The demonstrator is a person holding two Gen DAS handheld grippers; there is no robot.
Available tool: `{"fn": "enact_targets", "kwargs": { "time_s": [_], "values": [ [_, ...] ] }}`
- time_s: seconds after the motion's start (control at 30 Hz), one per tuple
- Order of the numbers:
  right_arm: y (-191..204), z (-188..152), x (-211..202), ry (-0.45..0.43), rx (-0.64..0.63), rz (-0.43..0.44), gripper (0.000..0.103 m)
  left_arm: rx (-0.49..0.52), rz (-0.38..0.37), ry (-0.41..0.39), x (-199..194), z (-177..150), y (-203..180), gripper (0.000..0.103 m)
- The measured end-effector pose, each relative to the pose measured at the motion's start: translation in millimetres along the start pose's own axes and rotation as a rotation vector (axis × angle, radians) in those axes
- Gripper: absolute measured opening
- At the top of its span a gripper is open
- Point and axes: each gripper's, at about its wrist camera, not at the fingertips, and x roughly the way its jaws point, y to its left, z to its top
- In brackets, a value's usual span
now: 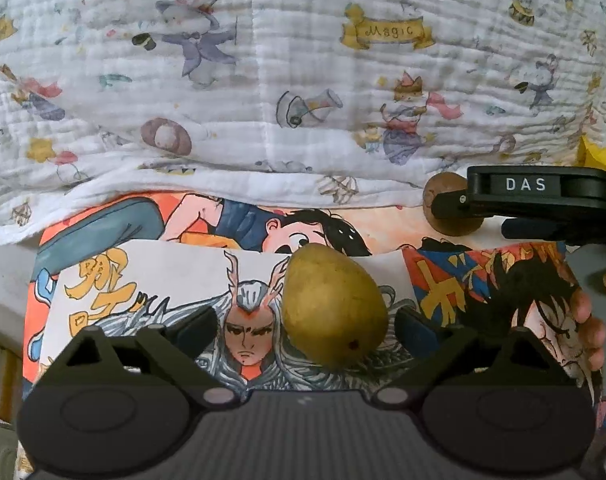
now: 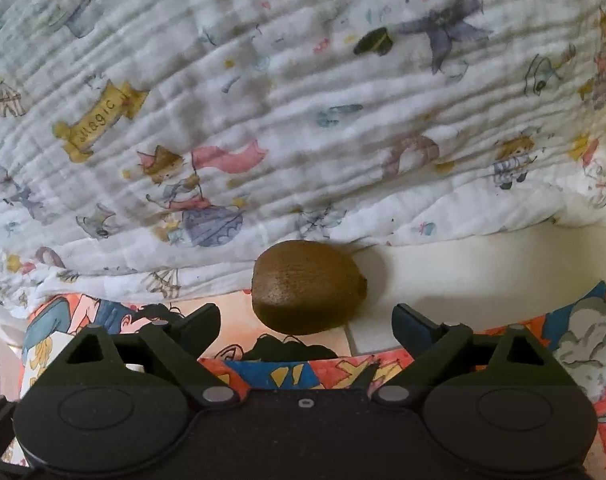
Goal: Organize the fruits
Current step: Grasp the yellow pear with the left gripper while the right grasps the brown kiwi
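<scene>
One mango (image 1: 334,307), one kiwi (image 2: 307,286) (both fruits loose), two tools (image 1: 307,326) (image 2: 306,320).

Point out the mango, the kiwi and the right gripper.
mango (image 1: 334,307): left wrist view, middle of its yellow-green skin.
kiwi (image 2: 307,287): right wrist view, centre of its brown skin.
right gripper (image 2: 306,318): right wrist view, midway between its fingertips.

Your left gripper (image 1: 306,322) is held low and level, its two black fingers spread wide with open space between the tips. Your right gripper (image 2: 306,320) sits the same way in its own wrist view, jaws parted wide and closed on nothing. From the left wrist view it reaches in from the right edge, held side-on, and your right hand (image 1: 591,320) curls around its handle, fingers showing.
</scene>
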Motion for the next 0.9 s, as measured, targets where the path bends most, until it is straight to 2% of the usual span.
{"fn": "enact_targets", "kwargs": {
  "time_s": [0.5,0.67,0.9],
  "values": [
    [11.9,-6.3,22.7,-0.033,0.028,-0.011,0.079,-0.044,-0.023,-0.014,12.4,4.5,2.4,0.076],
    [7.3,-2.5,20.9,-0.049,0.048,-0.022,0.072,-0.039,-0.057,-0.013,13.3,6.3,-1.1,0.059],
    [2.4,3.7,21.9,-0.053,0.058,-0.030,0.072,-0.060,-0.070,-0.015,14.5,9.1,0.4,0.059]
  ]
}}
